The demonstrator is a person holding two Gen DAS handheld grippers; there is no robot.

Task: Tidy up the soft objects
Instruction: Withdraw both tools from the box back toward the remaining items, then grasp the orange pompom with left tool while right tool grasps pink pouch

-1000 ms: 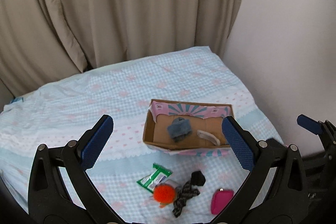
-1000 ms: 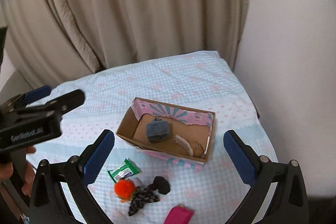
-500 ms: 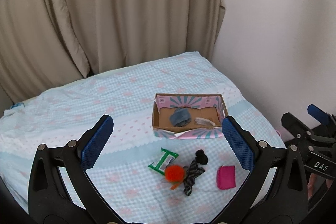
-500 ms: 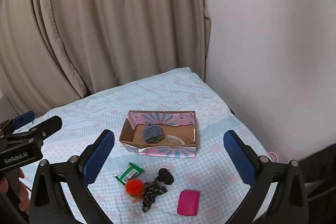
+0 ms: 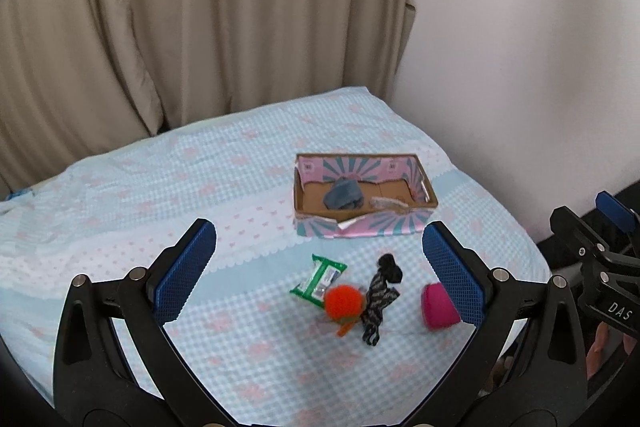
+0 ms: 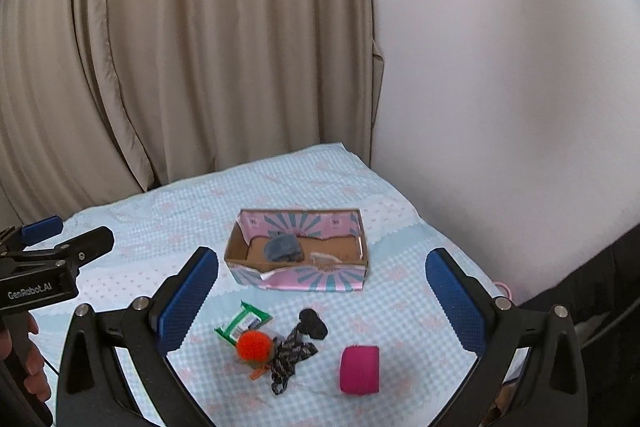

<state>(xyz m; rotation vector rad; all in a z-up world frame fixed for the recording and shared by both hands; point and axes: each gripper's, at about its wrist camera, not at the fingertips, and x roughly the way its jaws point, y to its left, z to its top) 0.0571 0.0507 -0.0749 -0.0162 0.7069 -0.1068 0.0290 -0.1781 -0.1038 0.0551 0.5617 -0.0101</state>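
Fingers (image 5: 186, 271) spread above pompom (image 5: 344, 302)

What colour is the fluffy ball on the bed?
Bright orange. The fluffy ball shows best in the right wrist view, beside the green packet.

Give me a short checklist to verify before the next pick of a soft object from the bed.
1. Left gripper open and holding nothing: ok.
2. Right gripper open and holding nothing: ok.
3. Box upright with free floor space beside the grey cloth: ok.
4. Orange pompom apart from its neighbours: not ok, it touches the green packet and the black patterned fabric.
5. Pink pouch lying alone: ok.
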